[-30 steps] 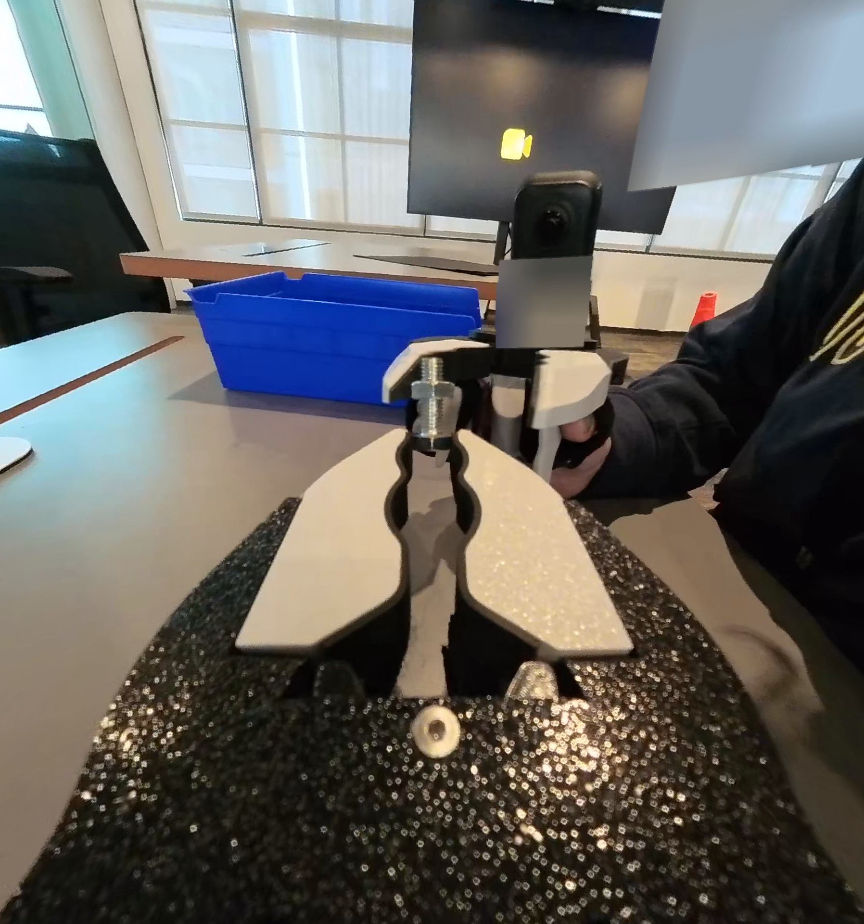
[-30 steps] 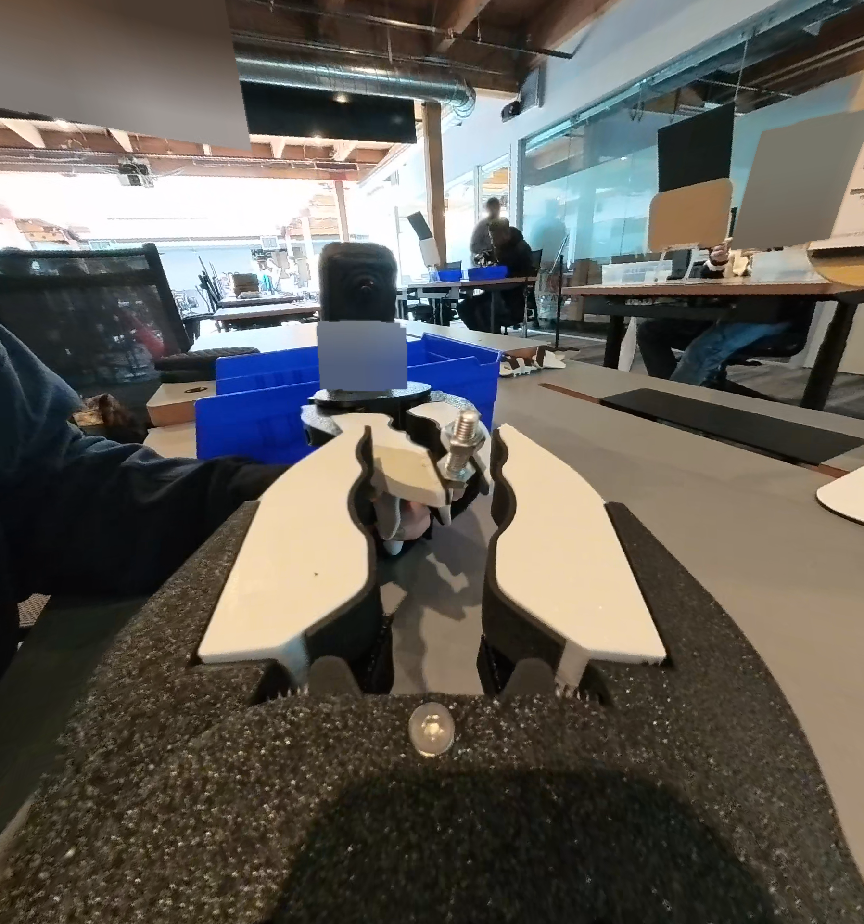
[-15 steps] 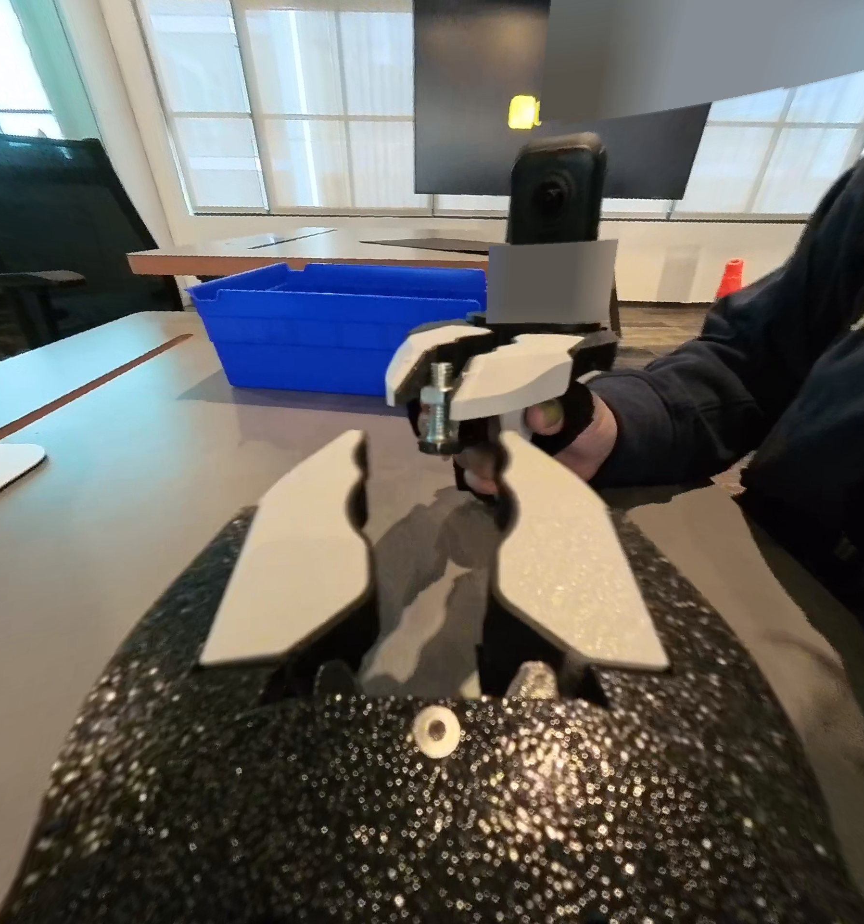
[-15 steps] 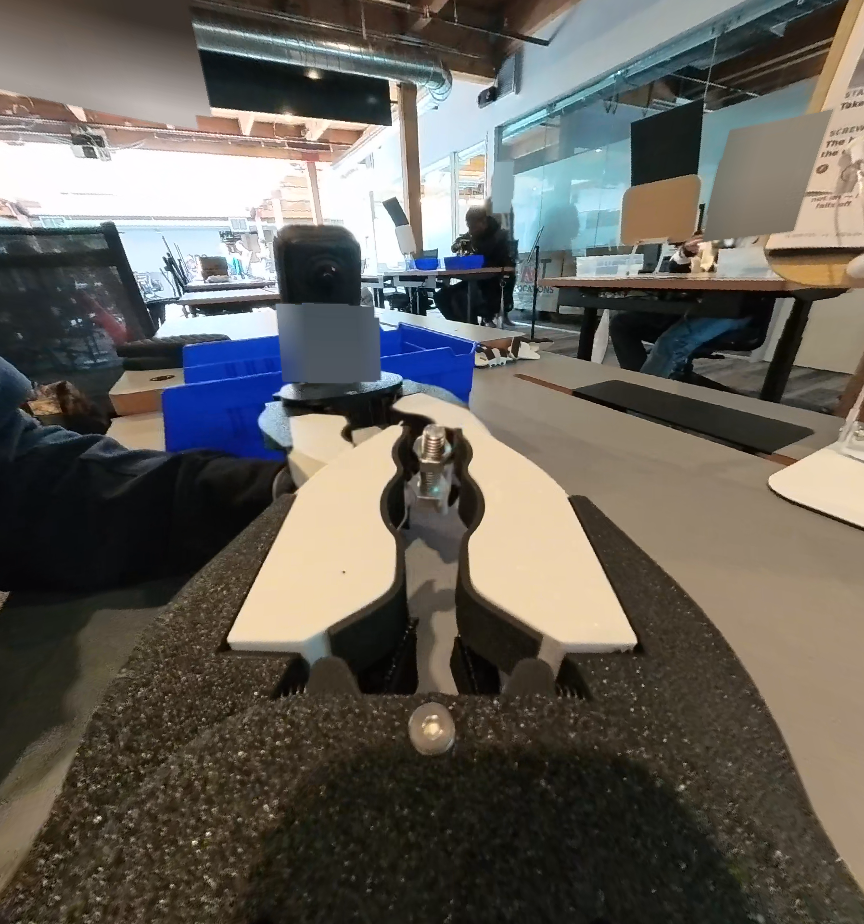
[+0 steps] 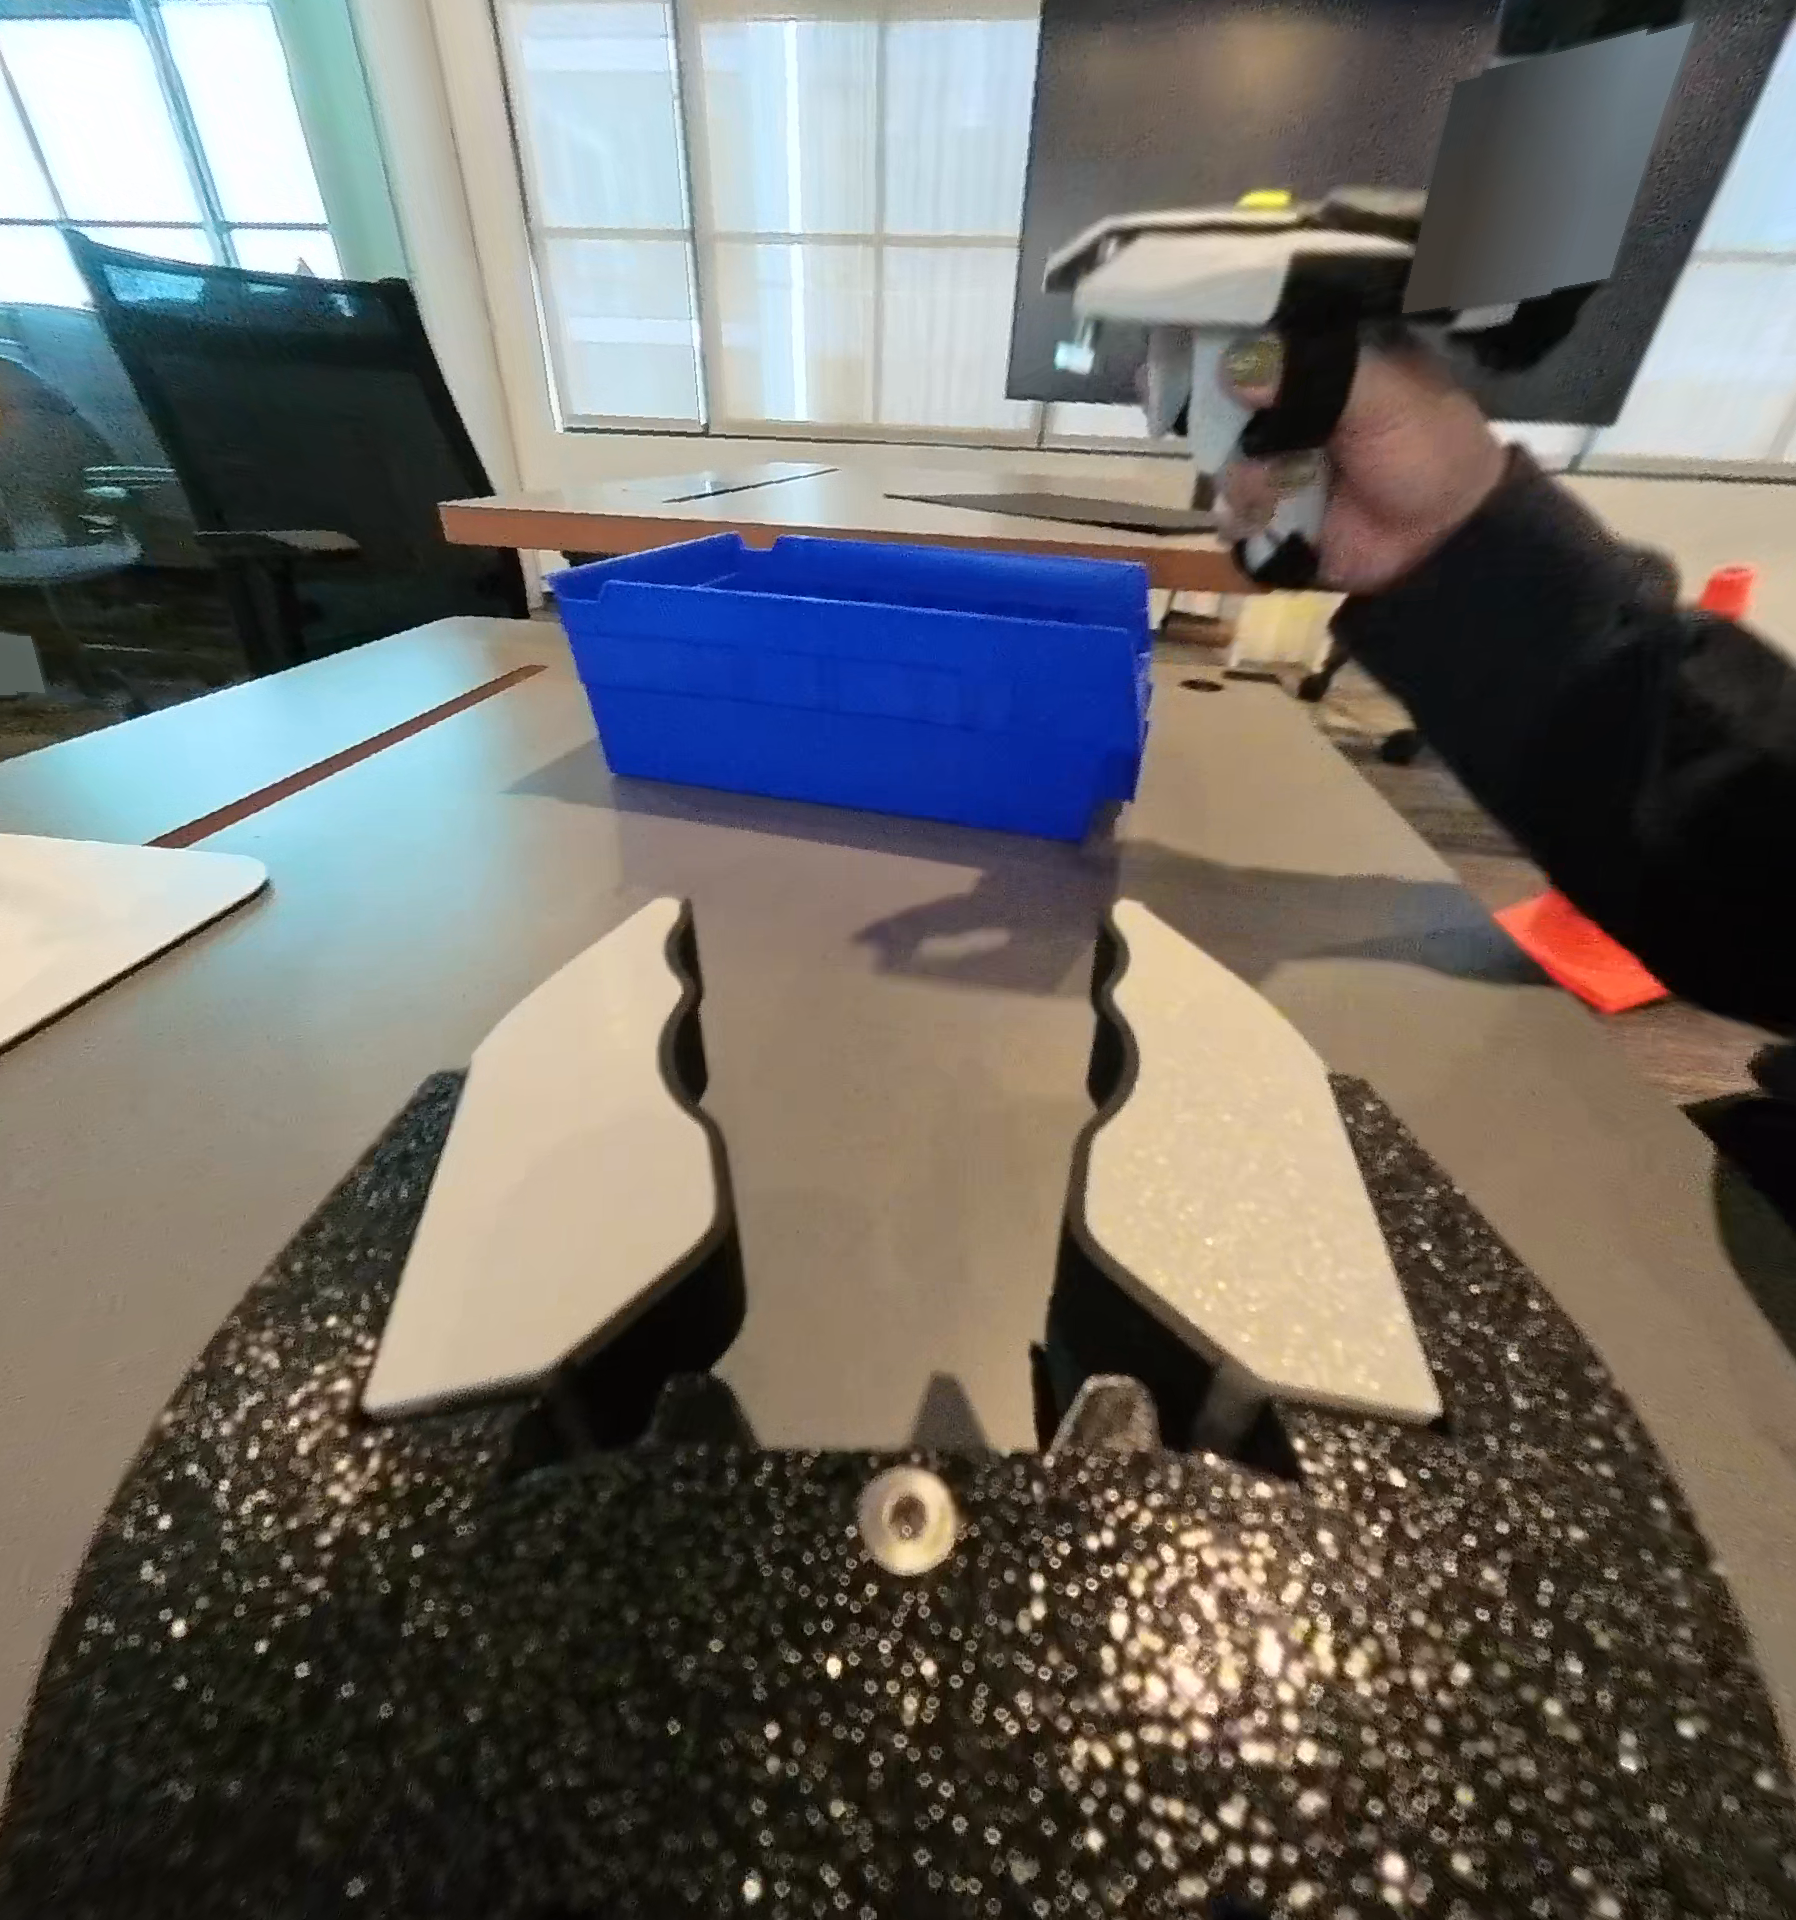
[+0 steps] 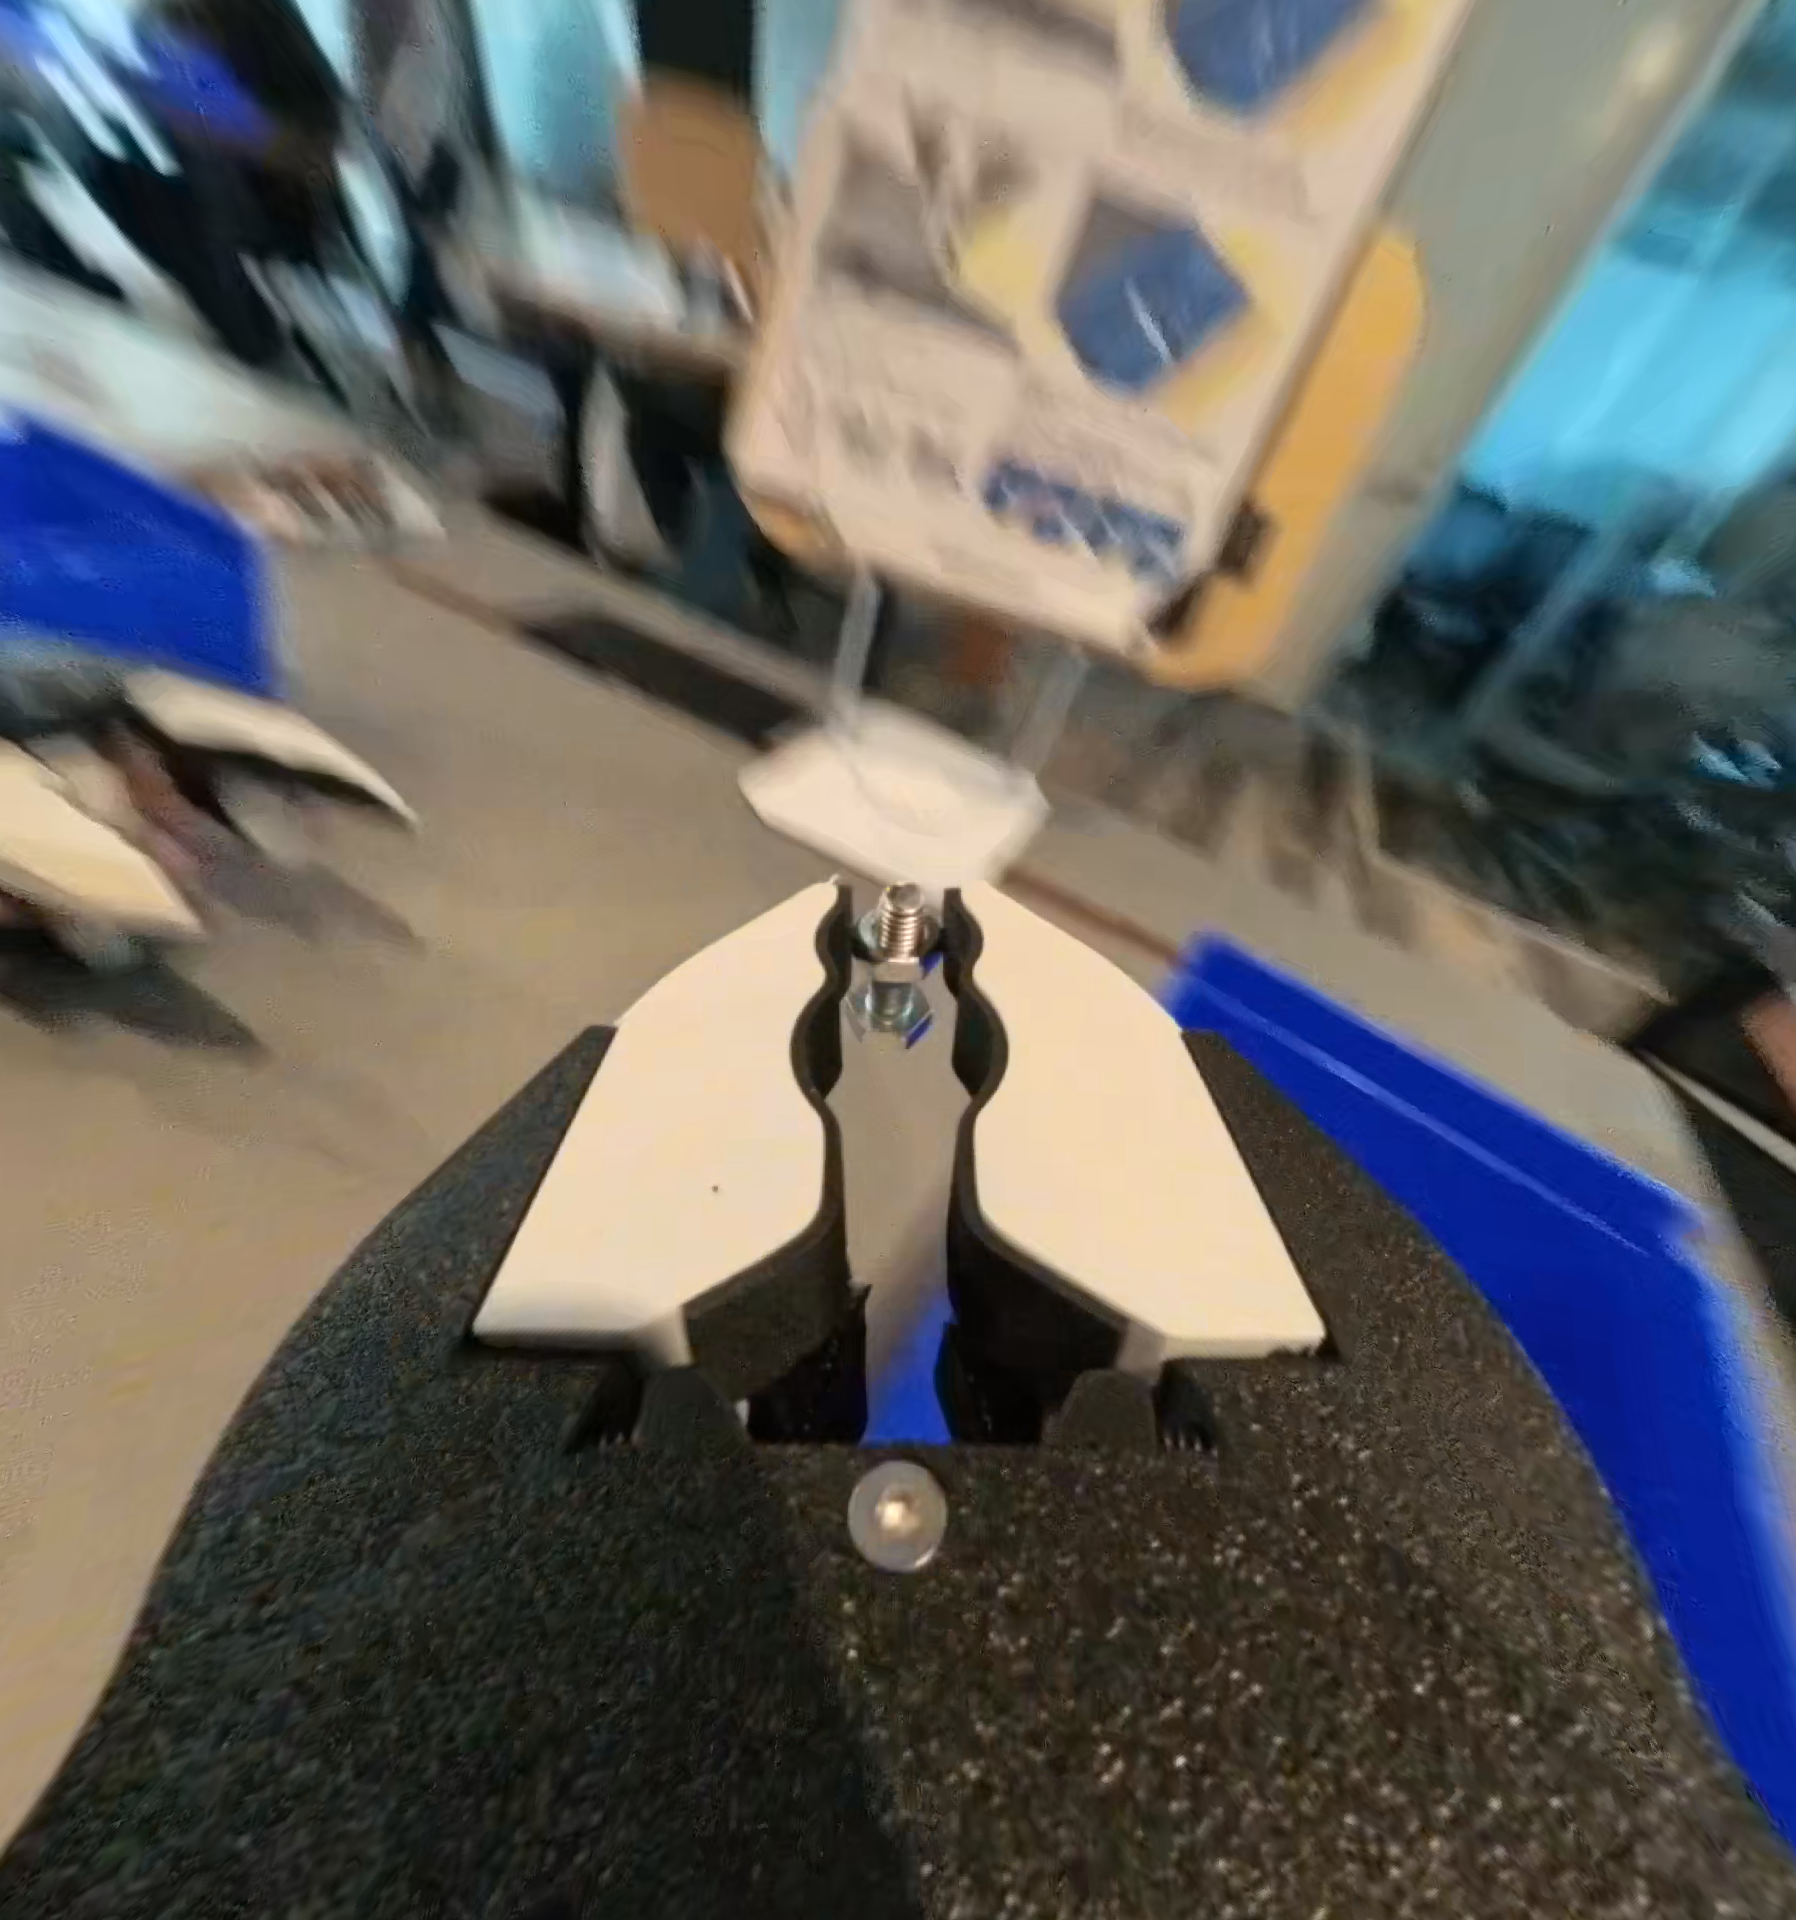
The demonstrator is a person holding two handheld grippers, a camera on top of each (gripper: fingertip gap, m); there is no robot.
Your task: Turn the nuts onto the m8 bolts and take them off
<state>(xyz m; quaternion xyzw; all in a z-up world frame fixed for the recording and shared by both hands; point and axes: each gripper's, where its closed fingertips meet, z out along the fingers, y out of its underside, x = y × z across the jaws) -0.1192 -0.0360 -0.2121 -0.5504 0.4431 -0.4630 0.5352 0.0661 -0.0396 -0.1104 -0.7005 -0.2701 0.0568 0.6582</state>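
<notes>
My right gripper (image 6: 899,920) is shut on a silver bolt (image 6: 899,930) with nuts (image 6: 886,1013) threaded on it. The bolt stands upright between the pads at the tips. This view is blurred by motion. In the left wrist view the right gripper (image 5: 1065,275) is high at the upper right, in a person's hand, with the bolt (image 5: 1074,356) hanging below its tips. My left gripper (image 5: 896,920) is open wide and empty over the grey table (image 5: 873,1143). It also shows blurred at the left of the right wrist view (image 6: 146,790).
A blue bin (image 5: 852,707) stands on the table beyond my left gripper; its rim (image 6: 1496,1195) runs to the right of my right gripper. A white stand base (image 6: 889,805) with a sign lies ahead. A white plate (image 5: 73,935) lies at left, an orange piece (image 5: 1580,951) at right.
My left gripper let go of the bolt and opened wide. My right gripper closed on the bolt and carried it up and away, swinging to the right.
</notes>
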